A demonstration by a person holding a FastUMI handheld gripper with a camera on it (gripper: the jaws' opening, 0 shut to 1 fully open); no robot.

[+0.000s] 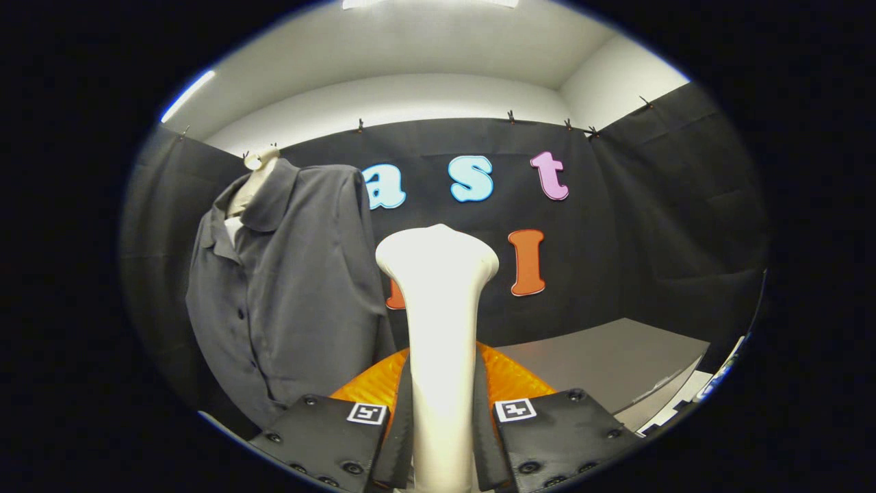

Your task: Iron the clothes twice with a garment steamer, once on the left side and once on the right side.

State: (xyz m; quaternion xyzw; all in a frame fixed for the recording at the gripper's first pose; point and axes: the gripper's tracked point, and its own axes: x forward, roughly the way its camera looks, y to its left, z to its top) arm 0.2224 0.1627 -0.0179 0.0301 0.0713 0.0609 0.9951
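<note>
Both fingers (383, 438) clamp steamer (438, 308); shirt (287, 287) beyond, apparently untouched.

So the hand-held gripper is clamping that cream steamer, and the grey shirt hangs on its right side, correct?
Not quite. In the gripper view the hand-held gripper does clamp the cream steamer, but the grey shirt hangs on its left side, on a mannequin.

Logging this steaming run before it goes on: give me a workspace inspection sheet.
Surface: grey table beyond the tongs, bare where it shows.
Job's things: grey shirt hanging on a mannequin; white garment steamer upright, head beside the shirt, apart from it.
Clutter: nothing seen.
Grippers: tongs shut on the garment steamer's handle.
Cables: nothing seen.
Surroundings: black cloth wall; orange object behind the steamer, unclear.
</note>
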